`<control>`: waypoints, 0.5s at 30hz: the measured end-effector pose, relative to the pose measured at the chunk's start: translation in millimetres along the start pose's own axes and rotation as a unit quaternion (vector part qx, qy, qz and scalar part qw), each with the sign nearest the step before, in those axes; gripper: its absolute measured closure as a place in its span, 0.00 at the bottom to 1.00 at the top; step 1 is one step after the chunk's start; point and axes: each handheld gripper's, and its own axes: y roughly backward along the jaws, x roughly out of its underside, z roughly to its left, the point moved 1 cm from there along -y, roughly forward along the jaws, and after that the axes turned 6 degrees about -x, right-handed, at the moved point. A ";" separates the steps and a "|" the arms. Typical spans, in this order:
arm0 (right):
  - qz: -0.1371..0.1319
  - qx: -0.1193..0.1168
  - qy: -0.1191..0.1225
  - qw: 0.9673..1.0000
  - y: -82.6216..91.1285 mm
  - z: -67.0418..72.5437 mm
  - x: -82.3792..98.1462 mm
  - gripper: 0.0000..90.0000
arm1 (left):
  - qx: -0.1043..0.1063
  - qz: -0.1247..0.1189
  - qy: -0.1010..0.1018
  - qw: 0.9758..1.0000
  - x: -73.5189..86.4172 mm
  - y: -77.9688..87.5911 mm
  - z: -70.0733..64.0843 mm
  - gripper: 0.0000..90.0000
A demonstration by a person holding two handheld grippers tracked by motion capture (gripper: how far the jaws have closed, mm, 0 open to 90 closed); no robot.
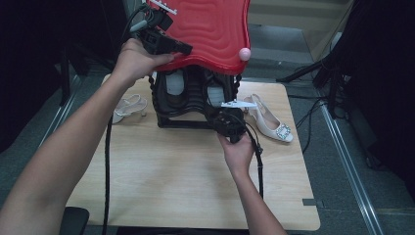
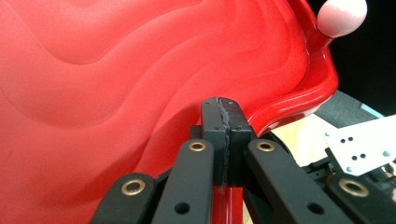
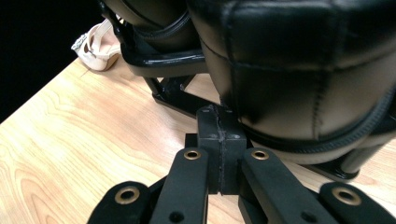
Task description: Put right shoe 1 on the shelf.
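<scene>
a: the red lid is raised, tipped up over the black shoe rack on the desk. the left tongs sit at its lower rim, which runs just beyond their tips.

b: are they pinching that rim?

a: hard to say. in the left gripper view the left tongs look pressed together, pad against pad, with the rim right behind them. i see nothing between the pads, so my guess is they prop or hook the lid rather than clamp it.

b: and the other hand?

a: the right tongs are low at the rack's front right corner. in the right gripper view the right tongs are pressed together too, holding nothing, their tips just under a black quilted shoe that sits on the rack's lower rail.

b: so which step is this?

a: i'd judge the lid is being held up while the right hand goes in for a shoe. the grasp hasn't begun.

b: what does the next move need?

a: the right tongs must spread before they can take anything, then close on an edge of that black shoe. the left has to keep the lid steady. beside the right tongs, a pale heeled shoe lies on the desk; a sandal lies below the left tongs, beside the rack.
</scene>
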 end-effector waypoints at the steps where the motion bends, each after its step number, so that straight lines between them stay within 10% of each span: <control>1: -0.003 0.006 0.002 1.000 -0.7 0.2 -0.9 1.00 | -0.001 0.000 -0.001 1.000 0.1 0.1 -0.1 1.00; 11: 0.005 0.030 0.030 0.999 -0.1 -5.4 -9.5 1.00 | -0.001 0.003 0.001 1.000 -0.6 0.0 -0.6 1.00; 15: -0.036 0.027 0.025 0.999 5.7 -2.8 -20.2 1.00 | -0.002 0.002 -0.003 1.000 -0.2 0.3 -0.9 1.00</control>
